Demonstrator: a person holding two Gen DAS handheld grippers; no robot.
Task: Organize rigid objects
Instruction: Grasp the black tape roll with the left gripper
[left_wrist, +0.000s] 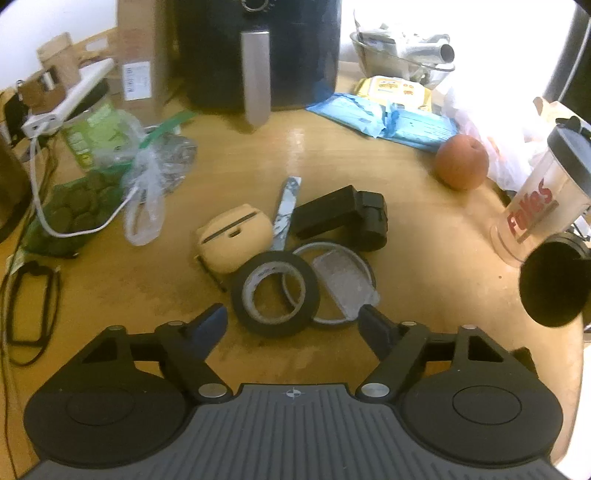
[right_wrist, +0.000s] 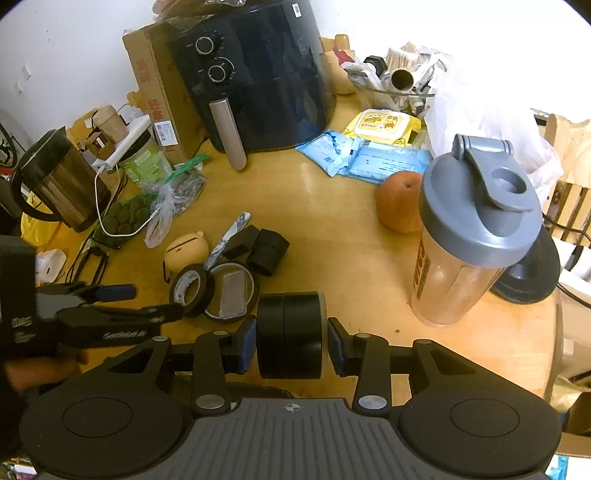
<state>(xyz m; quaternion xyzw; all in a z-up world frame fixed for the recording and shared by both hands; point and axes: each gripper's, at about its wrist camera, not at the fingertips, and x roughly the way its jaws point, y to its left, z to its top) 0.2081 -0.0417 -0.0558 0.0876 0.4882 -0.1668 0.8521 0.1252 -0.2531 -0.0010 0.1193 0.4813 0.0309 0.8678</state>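
Observation:
A black tape roll (left_wrist: 273, 325) lies flat on the wooden table (left_wrist: 424, 266), leaning on a thin ring (left_wrist: 360, 258) that holds a clear plastic piece (left_wrist: 341, 282). My left gripper (left_wrist: 291, 323) stands open just over the roll, one fingertip on each side and neither touching. Behind the roll are a tan case (left_wrist: 231, 240), a patterned stick (left_wrist: 286, 206) and a black block (left_wrist: 340, 216). In the right wrist view my right gripper (right_wrist: 291, 339) is shut on a black round puck (right_wrist: 290, 334) held above the table. The left gripper (right_wrist: 147, 302) reaches in beside the tape roll (right_wrist: 192, 290).
A black air fryer (right_wrist: 255, 74) and a cardboard box (right_wrist: 155, 88) stand at the back. A shaker bottle (right_wrist: 469, 236) and an orange fruit (right_wrist: 399, 203) are to the right, with blue packets (right_wrist: 362, 158) behind. Bags, a white cable (left_wrist: 40, 206) and a kettle (right_wrist: 55, 181) crowd the left.

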